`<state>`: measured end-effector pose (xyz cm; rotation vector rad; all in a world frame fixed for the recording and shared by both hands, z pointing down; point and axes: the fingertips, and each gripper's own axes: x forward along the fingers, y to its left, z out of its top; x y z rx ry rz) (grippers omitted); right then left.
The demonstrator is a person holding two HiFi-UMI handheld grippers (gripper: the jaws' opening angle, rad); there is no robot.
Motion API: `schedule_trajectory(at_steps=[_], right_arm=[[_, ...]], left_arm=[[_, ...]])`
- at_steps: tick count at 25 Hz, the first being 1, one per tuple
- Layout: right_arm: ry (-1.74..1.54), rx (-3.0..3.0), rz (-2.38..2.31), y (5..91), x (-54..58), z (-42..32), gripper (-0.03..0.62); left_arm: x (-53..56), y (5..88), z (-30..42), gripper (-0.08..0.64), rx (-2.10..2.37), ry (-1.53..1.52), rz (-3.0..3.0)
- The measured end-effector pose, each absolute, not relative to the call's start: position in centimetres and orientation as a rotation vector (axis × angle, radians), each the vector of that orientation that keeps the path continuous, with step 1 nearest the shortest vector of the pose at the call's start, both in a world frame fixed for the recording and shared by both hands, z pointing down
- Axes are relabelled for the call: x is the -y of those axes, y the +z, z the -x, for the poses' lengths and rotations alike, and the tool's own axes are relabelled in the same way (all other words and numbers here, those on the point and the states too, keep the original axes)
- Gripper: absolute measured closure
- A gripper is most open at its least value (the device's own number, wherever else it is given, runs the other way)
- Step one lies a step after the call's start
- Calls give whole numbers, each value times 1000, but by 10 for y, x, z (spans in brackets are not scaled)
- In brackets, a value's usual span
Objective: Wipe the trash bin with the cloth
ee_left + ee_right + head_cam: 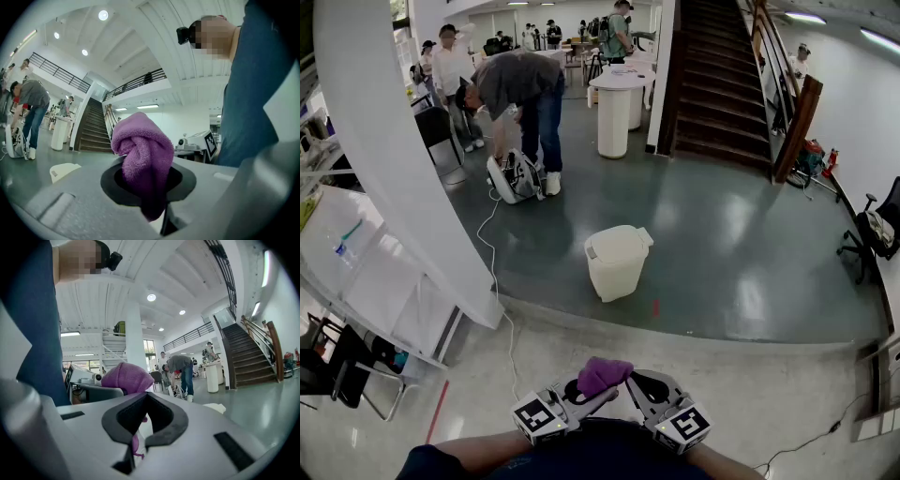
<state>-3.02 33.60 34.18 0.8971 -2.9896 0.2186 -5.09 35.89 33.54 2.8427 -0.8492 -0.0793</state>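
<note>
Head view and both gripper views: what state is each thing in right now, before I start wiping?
trash bin: upright on the floor, lid shut, well apart from both grippers.
cloth: bunched up, clamped in the left gripper, not touching the bin.
left gripper: shut on the cloth.
right gripper: jaws together, nothing held between them.

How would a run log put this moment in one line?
left tongs: shut on purple cloth | right tongs: shut | trash bin: on floor ahead, untouched
</note>
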Motion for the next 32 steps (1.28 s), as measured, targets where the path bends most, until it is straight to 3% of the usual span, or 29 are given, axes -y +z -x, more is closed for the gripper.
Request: schedule_trajectory(at_steps=[20, 32], right_arm=[[201, 3004, -855, 344, -333, 21, 581], [219, 3038, -790, 349, -313, -21, 581]], left_arm=[[-354, 335, 40, 494, 871, -72, -2844], [-336, 340, -2, 492, 948, -49, -2812]])
